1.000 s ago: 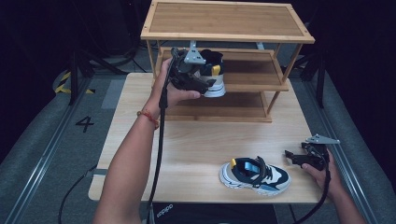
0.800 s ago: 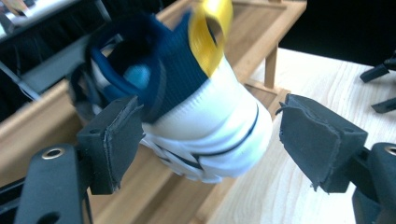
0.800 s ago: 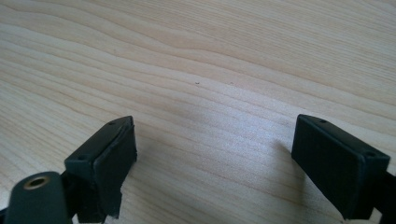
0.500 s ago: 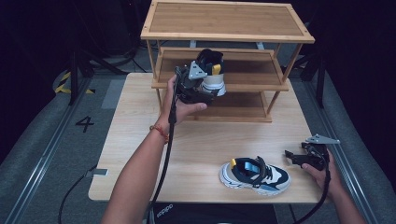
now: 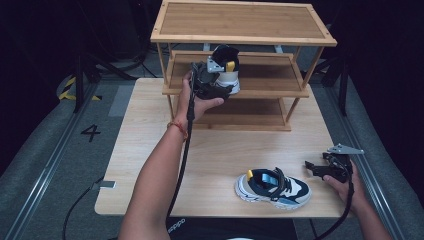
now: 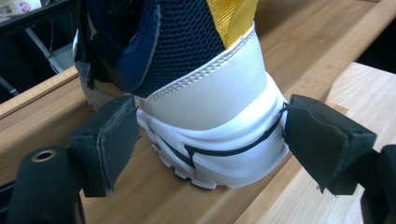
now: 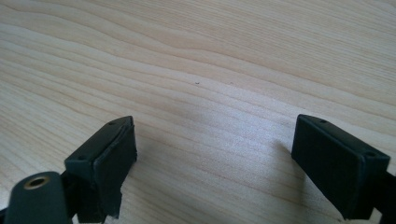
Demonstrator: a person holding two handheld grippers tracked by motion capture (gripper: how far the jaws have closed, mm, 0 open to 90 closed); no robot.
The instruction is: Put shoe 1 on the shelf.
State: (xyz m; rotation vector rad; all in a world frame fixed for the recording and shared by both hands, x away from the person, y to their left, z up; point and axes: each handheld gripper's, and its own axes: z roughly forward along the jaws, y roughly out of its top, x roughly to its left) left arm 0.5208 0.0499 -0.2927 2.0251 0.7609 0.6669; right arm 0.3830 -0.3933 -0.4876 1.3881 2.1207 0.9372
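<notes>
1. High view: the table carries a three-tier wooden rack at its far side. The near half is bare apart from one shoe.
2. The step in hand looks like shelving a pair of shoes. The first shoe stands on the rack's middle shelf, near that shelf's left front edge, heel towards the person.
3. The second shoe lies on the table near the front edge, just left of the right tool.
4. Left forearm reaches long across the table, and the left hand holds the left tool about level at shelf height, pointing into the rack.
5. In the left gripper view the shelved shoe's white heel sits between the pads. The jaws have just been opening, and they stand wide at the heel's sides with no visible squeeze, so I judge the shoe released.
6. Right hand rests low at the table's right front corner. Its tool is spread wide over bare wood, with nothing between the jaws.
7. Next move, as I judge it: draw the left tool straight back off the heel without dragging it, then turn to the shoe on the table.
</notes>
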